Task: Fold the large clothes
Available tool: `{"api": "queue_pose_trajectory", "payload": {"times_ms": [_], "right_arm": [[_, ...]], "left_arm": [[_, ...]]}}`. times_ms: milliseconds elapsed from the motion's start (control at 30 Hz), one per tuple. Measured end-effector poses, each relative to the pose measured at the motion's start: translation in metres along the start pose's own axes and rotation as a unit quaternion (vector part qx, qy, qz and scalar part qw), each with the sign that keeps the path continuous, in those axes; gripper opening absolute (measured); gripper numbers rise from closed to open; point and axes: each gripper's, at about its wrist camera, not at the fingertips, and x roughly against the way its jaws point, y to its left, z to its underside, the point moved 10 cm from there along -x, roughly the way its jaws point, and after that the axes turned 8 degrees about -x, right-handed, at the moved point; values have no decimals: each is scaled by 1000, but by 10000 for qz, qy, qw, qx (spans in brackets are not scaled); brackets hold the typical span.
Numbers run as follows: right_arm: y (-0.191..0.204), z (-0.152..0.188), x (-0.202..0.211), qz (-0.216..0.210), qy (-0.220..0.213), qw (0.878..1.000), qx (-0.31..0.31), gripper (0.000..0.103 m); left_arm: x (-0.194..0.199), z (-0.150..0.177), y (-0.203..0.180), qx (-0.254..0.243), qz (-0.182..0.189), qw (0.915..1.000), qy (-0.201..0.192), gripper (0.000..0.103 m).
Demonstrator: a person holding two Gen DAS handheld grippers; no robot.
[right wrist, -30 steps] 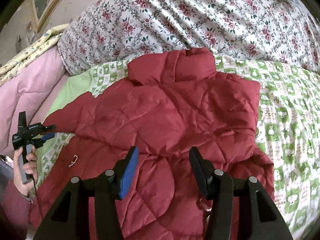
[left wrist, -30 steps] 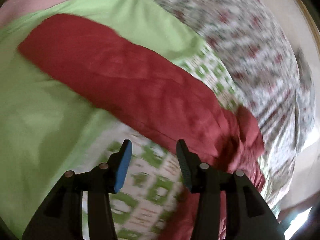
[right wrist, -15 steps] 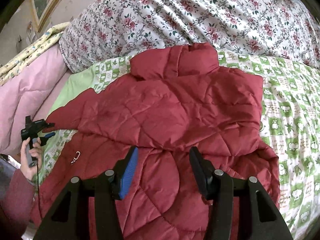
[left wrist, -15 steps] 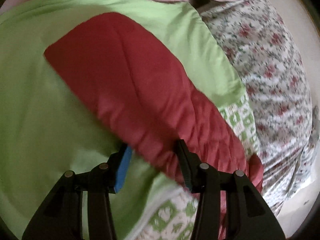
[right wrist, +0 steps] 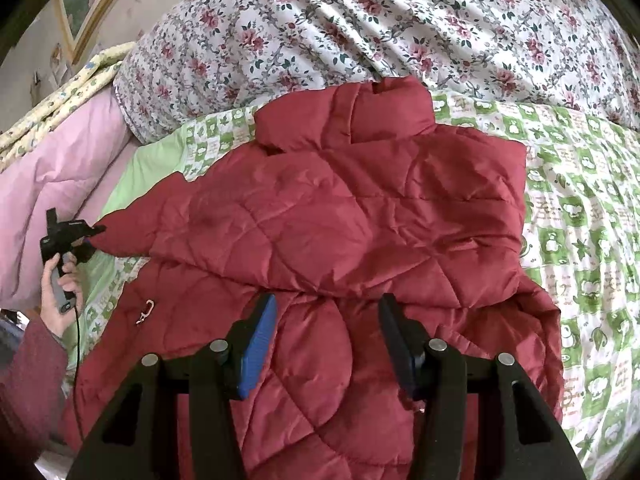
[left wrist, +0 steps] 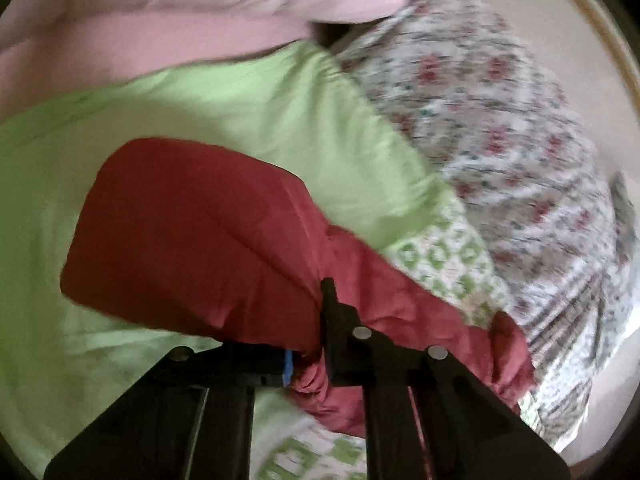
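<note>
The whole jacket (right wrist: 340,248) is seen only from the right wrist: a dark red quilted garment, laid on the bed with its stand-up collar (right wrist: 352,120) at 12 o'clock and one sleeve (right wrist: 132,232) stretched out toward 9 o'clock. In that view the left gripper (right wrist: 94,236) is seen at 9 o'clock, held in a hand (right wrist: 60,296) with a dark red cuff below it, its tip meeting the sleeve end. From the left wrist only the sleeve (left wrist: 192,248) is shown, smooth and puffed, blurred by motion. There the left gripper (left wrist: 310,356) has just been closing, and bunched red fabric is clamped between its jaws. The right gripper (right wrist: 326,344) is held with its jaws apart above the lower part of the jacket; nothing is gripped, though contact with the cloth cannot be judged.

The padding is stitched in curved, leaf-like panels with a slight sheen. A small metal clasp (right wrist: 146,312) is noted at 8 o'clock. The jacket rests on a green-and-white patterned quilt (right wrist: 580,240) with a plain green border (left wrist: 240,120). A floral duvet (right wrist: 400,20) lies at 12 o'clock, a pink blanket (right wrist: 52,184) at 9 o'clock.
</note>
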Motion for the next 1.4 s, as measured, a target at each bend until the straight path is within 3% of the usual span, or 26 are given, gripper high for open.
{"api": "queue_pose_trajectory", "payload": {"times_ms": [167,367,600,867,1133,1400], "right_arm": [[0,-2,2,-45,-27,10000,-66,54],[0,-3,5,-95,-51,9999,-124,54],[-7,-6,12,-131,-122,9995,-273,54],[-19,-12,18,-289,-207,9975,-615,55],[-40,-22,26,-408,-371,9936,-985,56],[-68,-36,30,-552,-529,9870,-1416,56]], "left_arm": [[26,-3,-60,-542,508,9970,-231,8],[41,21,-145,-1441,1017,9842,-174,8],[41,69,-227,-2378,1391,9613,93,8],[31,135,-309,-3273,1835,9256,504,8],[7,199,-367,-3797,2046,8975,921,8],[-11,257,-410,-4065,2265,8764,1239,8]]}}
